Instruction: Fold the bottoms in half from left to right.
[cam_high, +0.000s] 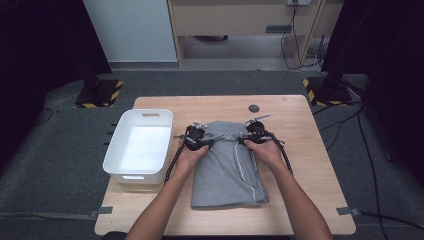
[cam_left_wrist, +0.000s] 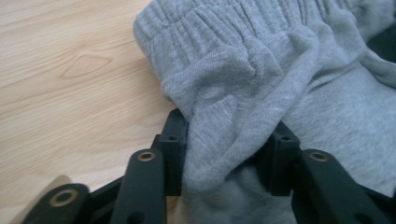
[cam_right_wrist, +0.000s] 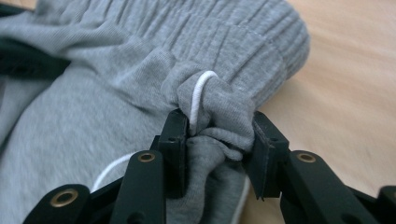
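A folded grey garment (cam_high: 227, 170) with an elastic waistband lies on the wooden table (cam_high: 310, 165), waistband at the far end. My left gripper (cam_high: 197, 137) sits at the waistband's left corner. In the left gripper view, my left gripper (cam_left_wrist: 229, 140) is shut on a bunched fold of the grey fabric (cam_left_wrist: 243, 60). My right gripper (cam_high: 252, 134) sits at the waistband's right corner. In the right gripper view, my right gripper (cam_right_wrist: 217, 135) pinches a wad of grey cloth (cam_right_wrist: 116, 93), with a white drawstring (cam_right_wrist: 198, 100) caught in it.
A white plastic bin (cam_high: 111, 152) stands open on the table's left side, close beside the left hand. A small dark round disc (cam_high: 254, 108) lies near the table's far edge. Bare wood extends to the right of the garment.
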